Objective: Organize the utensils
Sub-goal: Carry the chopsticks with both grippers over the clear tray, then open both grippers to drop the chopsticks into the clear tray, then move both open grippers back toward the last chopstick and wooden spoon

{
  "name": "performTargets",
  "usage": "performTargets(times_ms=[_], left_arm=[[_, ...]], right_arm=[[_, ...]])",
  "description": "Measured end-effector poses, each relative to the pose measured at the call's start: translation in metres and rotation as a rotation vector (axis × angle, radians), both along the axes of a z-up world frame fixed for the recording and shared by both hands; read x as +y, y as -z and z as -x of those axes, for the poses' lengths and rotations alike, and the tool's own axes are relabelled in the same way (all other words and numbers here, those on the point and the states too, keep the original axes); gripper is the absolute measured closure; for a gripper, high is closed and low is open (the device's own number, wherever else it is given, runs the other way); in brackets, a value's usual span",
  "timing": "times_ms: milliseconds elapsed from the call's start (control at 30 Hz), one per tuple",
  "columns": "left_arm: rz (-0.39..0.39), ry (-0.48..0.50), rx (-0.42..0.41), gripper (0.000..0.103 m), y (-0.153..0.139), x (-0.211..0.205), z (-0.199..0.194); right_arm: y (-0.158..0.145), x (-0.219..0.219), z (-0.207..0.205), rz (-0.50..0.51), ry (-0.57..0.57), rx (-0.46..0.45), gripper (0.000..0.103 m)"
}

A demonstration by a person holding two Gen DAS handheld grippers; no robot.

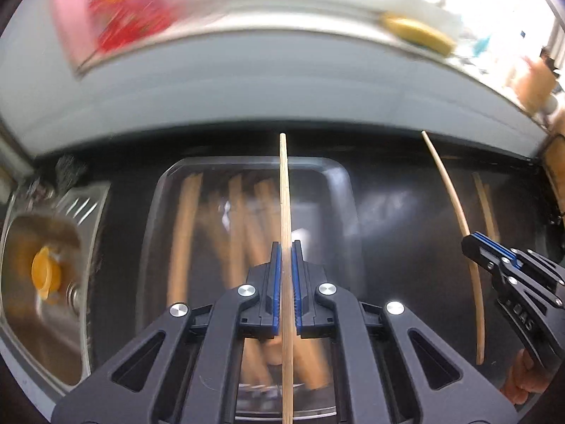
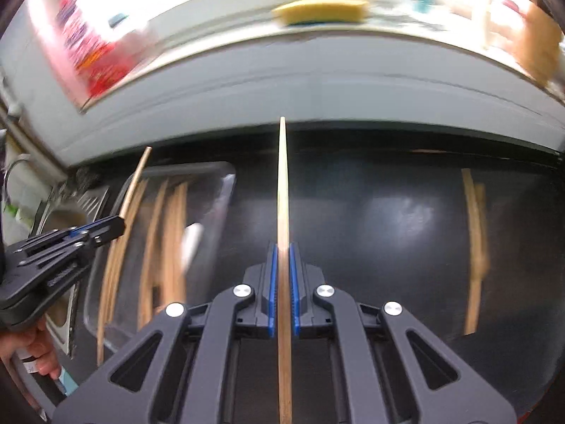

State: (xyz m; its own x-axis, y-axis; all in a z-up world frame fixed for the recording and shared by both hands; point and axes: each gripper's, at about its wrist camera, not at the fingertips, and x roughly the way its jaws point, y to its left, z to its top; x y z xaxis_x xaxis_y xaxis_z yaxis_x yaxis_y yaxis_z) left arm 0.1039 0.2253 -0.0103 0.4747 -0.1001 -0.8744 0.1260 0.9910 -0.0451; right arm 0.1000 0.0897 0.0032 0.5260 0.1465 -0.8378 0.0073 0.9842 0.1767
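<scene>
2 claws clamped tight, each pinching 1 chopstick: left claw over the clear tray, right claw beside it.

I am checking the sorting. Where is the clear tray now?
In the left wrist view the clear tray lies on the dark counter directly below the left gripper, right of the steel sink.

Two thin wooden chopsticks are held up in the air, one over the clear tray, the other over the dark table. More chopsticks lie in the tray, and a pair lies on the table to the right.
</scene>
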Motion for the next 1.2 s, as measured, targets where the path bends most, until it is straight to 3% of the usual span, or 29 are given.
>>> performTargets(times_ms=[333,733,767,833,867,900,933,1067,1200], left_arm=[[0.053,-0.024,-0.003,0.098,-0.001,0.074,0.004],[0.091,-0.007,0.02,0.098,0.018,0.075,-0.015],[0.094,-0.023,0.025,0.096,0.019,0.076,-0.017],[0.112,-0.087,0.06,0.065,0.019,0.083,-0.025],[0.124,-0.127,0.066,0.016,0.017,0.087,-0.028],[0.156,-0.158,0.042,0.006,0.011,0.093,-0.028],[0.164,-0.169,0.026,0.006,0.005,0.096,-0.028],[0.119,-0.191,-0.046,0.006,-0.019,0.092,-0.028],[0.098,-0.166,-0.059,0.006,-0.03,0.067,-0.023]], right_arm=[[0.015,0.098,-0.005,-0.04,-0.049,0.039,0.096],[0.019,0.112,-0.003,-0.003,-0.051,0.056,0.096],[0.02,0.116,-0.004,0.016,-0.074,0.059,0.096],[0.019,0.124,0.001,0.068,-0.126,0.02,0.094],[0.018,0.127,0.007,0.105,-0.164,-0.01,0.087],[0.019,0.13,0.013,0.145,-0.194,-0.016,0.035],[0.02,0.129,0.019,0.158,-0.217,-0.034,0.01],[0.024,0.119,0.038,0.195,-0.26,-0.098,0.007],[0.026,0.095,0.042,0.185,-0.23,-0.097,0.007]])
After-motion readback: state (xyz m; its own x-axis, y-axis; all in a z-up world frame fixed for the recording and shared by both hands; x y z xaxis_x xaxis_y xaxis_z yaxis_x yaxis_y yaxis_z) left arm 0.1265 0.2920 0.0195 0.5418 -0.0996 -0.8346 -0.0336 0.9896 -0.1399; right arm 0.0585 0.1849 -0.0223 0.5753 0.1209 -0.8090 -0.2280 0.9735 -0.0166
